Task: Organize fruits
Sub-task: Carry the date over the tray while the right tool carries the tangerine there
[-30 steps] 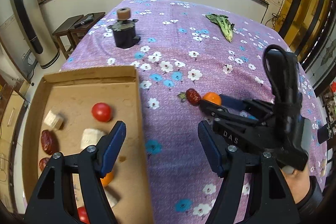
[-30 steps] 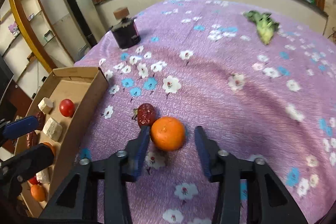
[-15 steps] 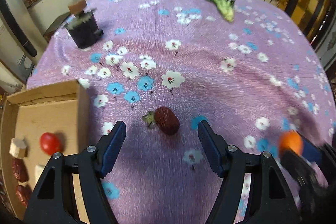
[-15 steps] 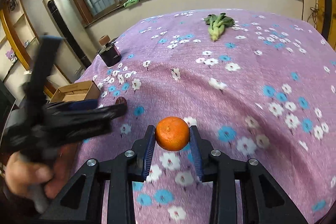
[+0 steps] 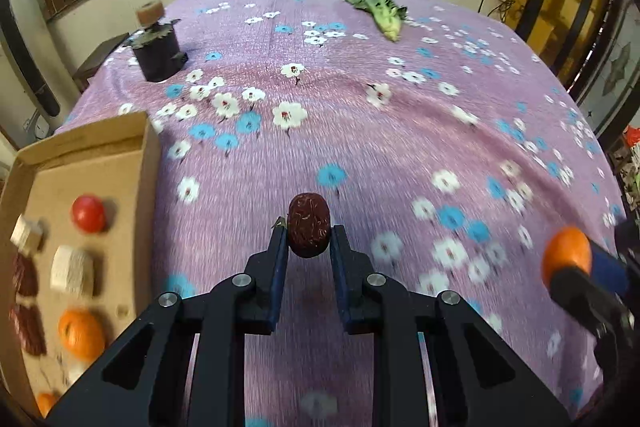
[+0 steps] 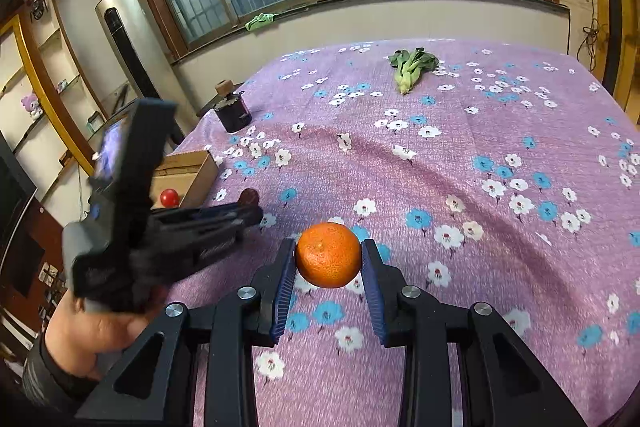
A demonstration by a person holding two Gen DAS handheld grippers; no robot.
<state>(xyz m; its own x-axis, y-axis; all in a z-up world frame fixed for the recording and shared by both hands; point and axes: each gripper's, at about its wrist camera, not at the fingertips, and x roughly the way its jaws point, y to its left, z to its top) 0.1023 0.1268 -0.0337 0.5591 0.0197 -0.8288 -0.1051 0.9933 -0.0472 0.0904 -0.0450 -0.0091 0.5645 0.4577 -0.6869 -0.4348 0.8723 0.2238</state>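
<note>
Two tools (image 5: 308,241) (image 6: 328,259), one fruit each.

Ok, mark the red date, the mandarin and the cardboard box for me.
red date (image 5: 309,225), left wrist view, middle of its wrinkled skin.
mandarin (image 6: 329,255), right wrist view, centre of its peel.
cardboard box (image 5: 149,163), left wrist view, its near side wall.

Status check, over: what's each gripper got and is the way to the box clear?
Left gripper shut on red date. Right gripper shut on orange. Cardboard box left, partly filled; nothing visible blocking.
</note>
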